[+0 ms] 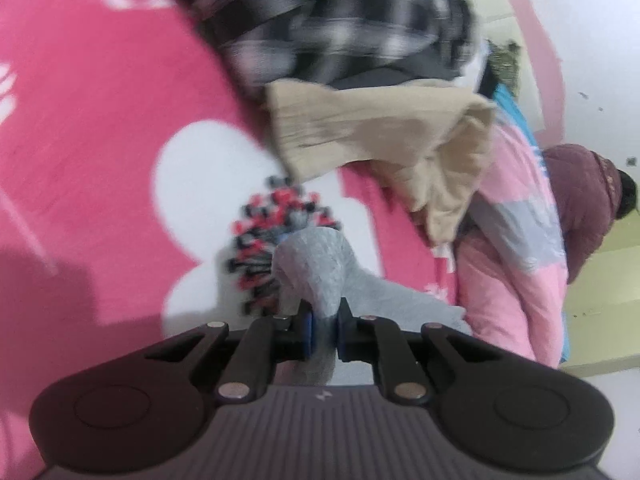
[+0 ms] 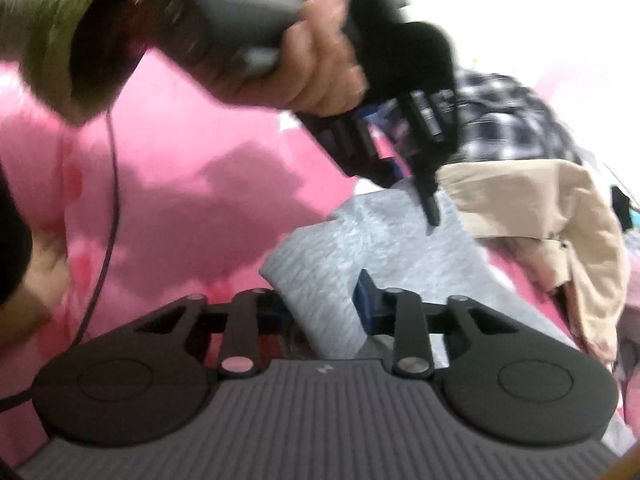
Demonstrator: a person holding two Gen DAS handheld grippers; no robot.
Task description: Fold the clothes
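Grey garment (image 2: 340,248) lifted over pink bedspread (image 1: 100,120), pinched at both ends: left gripper (image 1: 325,330) jaws clamped on bunched edge, right gripper (image 2: 322,306) jaws closed on a fold; beige clothes (image 1: 380,136) and plaid shirt (image 1: 340,28) piled just behind, blurry

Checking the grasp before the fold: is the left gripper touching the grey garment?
Touching. In the left wrist view the left gripper has its blue pads pinched on a bunched fold of the grey garment.
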